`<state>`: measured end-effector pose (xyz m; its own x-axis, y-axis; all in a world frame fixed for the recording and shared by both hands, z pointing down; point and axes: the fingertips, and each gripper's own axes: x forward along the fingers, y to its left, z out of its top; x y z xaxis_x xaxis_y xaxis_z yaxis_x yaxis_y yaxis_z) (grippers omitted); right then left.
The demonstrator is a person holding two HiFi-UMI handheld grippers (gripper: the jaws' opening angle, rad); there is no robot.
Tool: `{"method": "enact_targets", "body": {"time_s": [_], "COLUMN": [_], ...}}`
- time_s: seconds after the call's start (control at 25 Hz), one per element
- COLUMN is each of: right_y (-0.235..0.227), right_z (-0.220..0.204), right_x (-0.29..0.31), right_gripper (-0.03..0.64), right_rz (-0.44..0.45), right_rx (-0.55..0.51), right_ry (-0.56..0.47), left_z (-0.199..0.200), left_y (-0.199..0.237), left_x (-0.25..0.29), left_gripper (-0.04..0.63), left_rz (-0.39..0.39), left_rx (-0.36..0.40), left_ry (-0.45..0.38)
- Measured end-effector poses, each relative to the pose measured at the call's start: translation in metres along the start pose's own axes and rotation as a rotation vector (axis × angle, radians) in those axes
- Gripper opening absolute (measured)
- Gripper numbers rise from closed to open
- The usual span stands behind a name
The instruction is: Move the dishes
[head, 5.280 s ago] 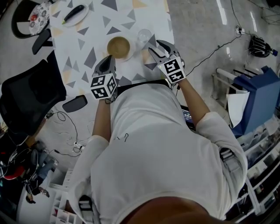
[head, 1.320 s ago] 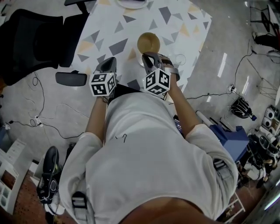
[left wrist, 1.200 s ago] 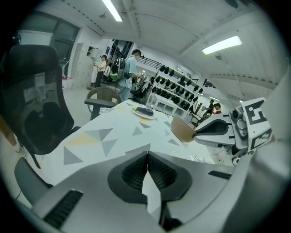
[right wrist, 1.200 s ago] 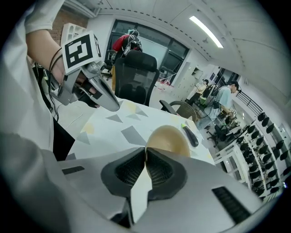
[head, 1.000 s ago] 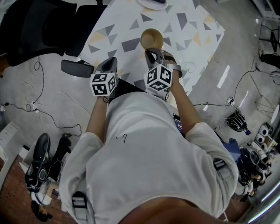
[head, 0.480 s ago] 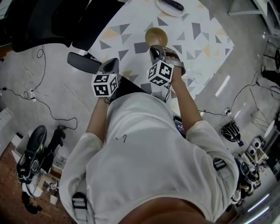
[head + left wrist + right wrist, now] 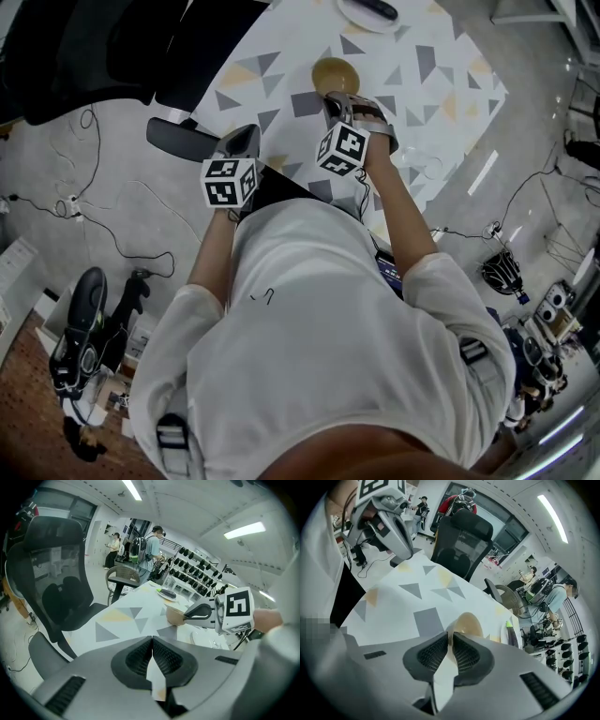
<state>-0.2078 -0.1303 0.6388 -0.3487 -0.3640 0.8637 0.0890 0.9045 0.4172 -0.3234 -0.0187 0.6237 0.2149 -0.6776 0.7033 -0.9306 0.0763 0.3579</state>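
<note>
A tan bowl (image 7: 335,73) stands on the triangle-patterned table (image 7: 398,58), just beyond my right gripper (image 7: 340,97). In the right gripper view the right gripper (image 7: 450,641) is shut on the bowl's (image 7: 469,623) near rim, which runs up between the ribbed pads. My left gripper (image 7: 246,136) hovers over the table's near left edge, apart from the bowl. Its jaws (image 7: 152,652) are shut with nothing between them. From the left gripper view the bowl (image 7: 174,616) shows with the right gripper (image 7: 202,613) on it.
A white plate (image 7: 367,13) with a dark long object lies at the table's far side. A clear glass (image 7: 428,167) stands right of my right arm. A black office chair (image 7: 94,47) and its armrest (image 7: 178,139) stand left of the table. Cables (image 7: 103,244) trail on the floor.
Five seconds ago the right gripper stood open to the bowl's right; now it is shut on the near rim. The head view has swung round. The left gripper has kept its place.
</note>
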Motion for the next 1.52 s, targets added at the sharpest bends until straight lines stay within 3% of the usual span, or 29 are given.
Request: {"method": "enact_targets", "body": {"time_s": [0.36, 0.64, 1.0, 1.2, 1.36, 1.52], "right_y": [0.015, 0.025, 0.03, 0.038, 0.053, 0.06], "right_z": [-0.004, -0.01, -0.04, -0.076, -0.097, -0.114], "right_x": [0.014, 0.012, -0.027, -0.051, -0.066, -0.084], "right_gripper": [0.032, 0.113, 0.139, -0.002, -0.002, -0.003], "right_rz": [0.021, 0.037, 0.021, -0.021, -0.009, -0.05], "right_rx": [0.035, 0.137, 0.479, 0.706, 0.858, 0.914], "right_ry": [0.019, 0.008, -0.072, -0.089, -0.105, -0.117], "left_z": [0.01, 0.01, 0.019, 0.017, 0.012, 0.008], "left_y": [-0.006, -0.013, -0.062, -0.102, -0.13, -0.161], "left_x": [0.016, 0.02, 0.044, 0.058, 0.066, 0.074], "left_gripper": [0.02, 0.02, 0.02, 0.02, 0.02, 0.02], "left_rz": [-0.058, -0.09, -0.19, -0.268, -0.314, -0.361], "left_rx": [0.053, 0.082, 0.179, 0.253, 0.304, 0.352], "left_ry": [0.024, 0.051, 0.062, 0.081, 0.103, 0.119]}}
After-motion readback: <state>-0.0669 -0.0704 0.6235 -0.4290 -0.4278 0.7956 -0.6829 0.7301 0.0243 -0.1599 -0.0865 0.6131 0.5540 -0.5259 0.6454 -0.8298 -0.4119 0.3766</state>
